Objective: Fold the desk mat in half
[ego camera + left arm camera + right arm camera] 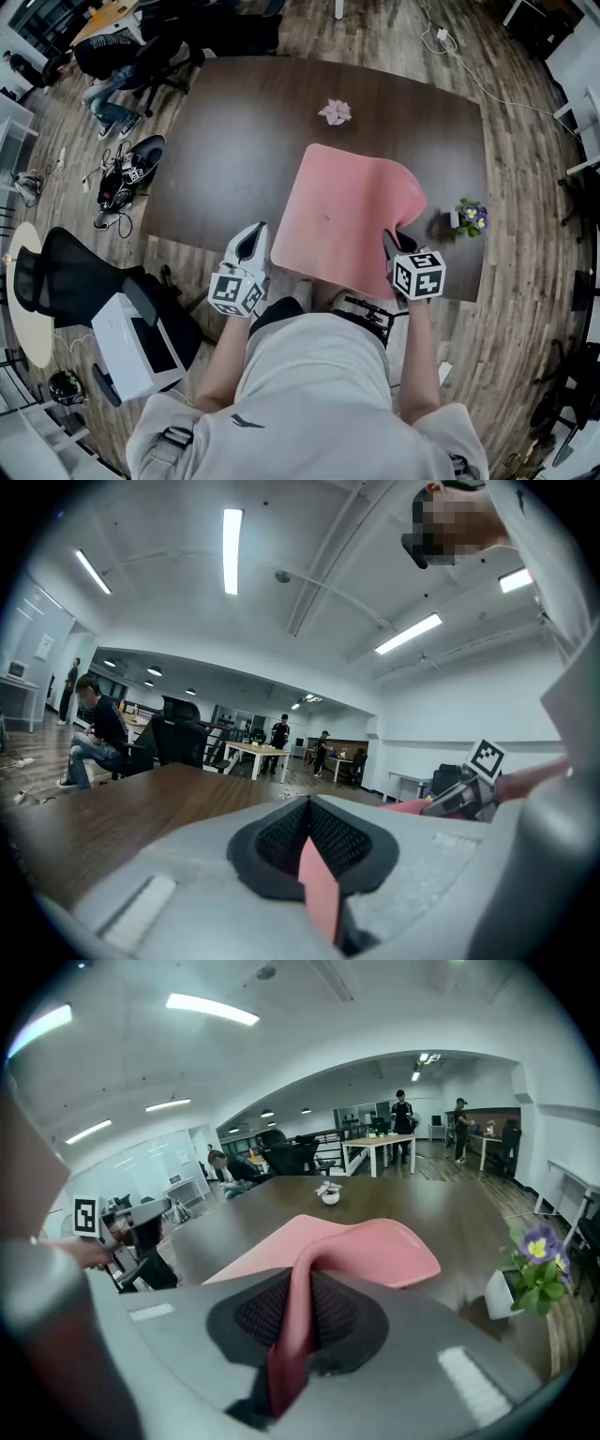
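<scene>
A black mesh office chair (pixel 66 272) stands on the wood floor, left of the dark brown wooden tabletop (pixel 234 141). Just beside it, nearer, a white box-shaped device (pixel 136 349) sits on the floor.

The left hand-held gripper (pixel 255 234) is at the near edge of the tabletop, held about level. In the left gripper view its jaws (pixel 314 850) are pressed together on a thin edge of the pink rectangular desk mat (pixel 321 892), at the mat's near left corner.

The pink desk mat (pixel 342 216) lies on the near right part of the tabletop, with its near edge at the tabletop's near edge. Its left part lies flat. Its right side is raised off the surface and curls in a soft hump.

Well beyond the mat, a small pink and white crumpled paper flower (pixel 335 112) rests on the far part of the tabletop.

The right hand-held gripper (pixel 392 242) is above the mat's near right corner and points downward. In the right gripper view its jaws (pixel 300 1326) are clamped on that corner, and the mat (pixel 370 1246) arches up from the tabletop (pixel 412 1199) into them.

Right of the mat, near it but apart, stands a small white pot of purple flowers (pixel 469 217) (pixel 530 1274).
</scene>
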Motion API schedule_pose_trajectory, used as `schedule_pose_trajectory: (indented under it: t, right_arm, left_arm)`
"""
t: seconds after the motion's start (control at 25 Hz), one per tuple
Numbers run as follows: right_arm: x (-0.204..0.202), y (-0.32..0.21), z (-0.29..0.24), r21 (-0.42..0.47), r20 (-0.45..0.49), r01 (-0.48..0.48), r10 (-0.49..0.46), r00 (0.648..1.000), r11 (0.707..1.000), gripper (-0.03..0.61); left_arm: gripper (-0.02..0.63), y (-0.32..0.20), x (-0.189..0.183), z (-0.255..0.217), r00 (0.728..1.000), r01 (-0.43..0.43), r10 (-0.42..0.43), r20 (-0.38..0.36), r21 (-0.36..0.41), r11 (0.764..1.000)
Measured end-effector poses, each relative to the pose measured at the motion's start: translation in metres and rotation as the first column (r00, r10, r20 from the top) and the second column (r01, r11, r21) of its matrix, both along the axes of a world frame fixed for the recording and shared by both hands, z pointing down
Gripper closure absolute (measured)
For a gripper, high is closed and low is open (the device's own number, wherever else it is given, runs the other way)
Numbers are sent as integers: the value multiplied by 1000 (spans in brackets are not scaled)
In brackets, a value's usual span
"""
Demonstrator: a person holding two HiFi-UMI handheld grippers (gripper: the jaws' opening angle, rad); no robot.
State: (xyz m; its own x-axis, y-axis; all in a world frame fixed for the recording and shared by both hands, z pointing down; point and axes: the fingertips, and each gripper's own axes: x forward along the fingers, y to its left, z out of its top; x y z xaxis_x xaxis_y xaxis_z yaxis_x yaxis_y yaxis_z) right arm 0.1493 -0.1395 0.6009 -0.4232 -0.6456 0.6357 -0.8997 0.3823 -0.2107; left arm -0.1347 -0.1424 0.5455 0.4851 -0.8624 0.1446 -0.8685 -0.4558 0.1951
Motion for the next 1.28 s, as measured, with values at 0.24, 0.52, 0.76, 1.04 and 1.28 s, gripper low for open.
schedule_pose_trajectory:
  t: [0.24,0.52,0.76,1.04,1.28]
  right_arm:
    - [-36,-18,-25,35,51,94,-95,994,995,541]
    - [-87,-44,-25,51,129,168,-173,976,985,541]
    - [-132,-67,-5,31,163,222,-224,961,975,541]
    - [-178,-84,46,-70,150,238,-225,963,969,541]
    - [-187,-86,106,-180,69,166,-156,985,970,540]
  left_arm:
    - [611,2,-9,-1,1000,21,-21,6,1,1000]
    - [609,5,-17,1,999,40,-40,9,-6,999]
    - [610,7,-26,1,998,53,-53,18,-9,999]
    - [611,8,-32,3,998,63,-63,26,-15,998]
    - [610,9,-42,4,996,84,-84,27,-23,996]
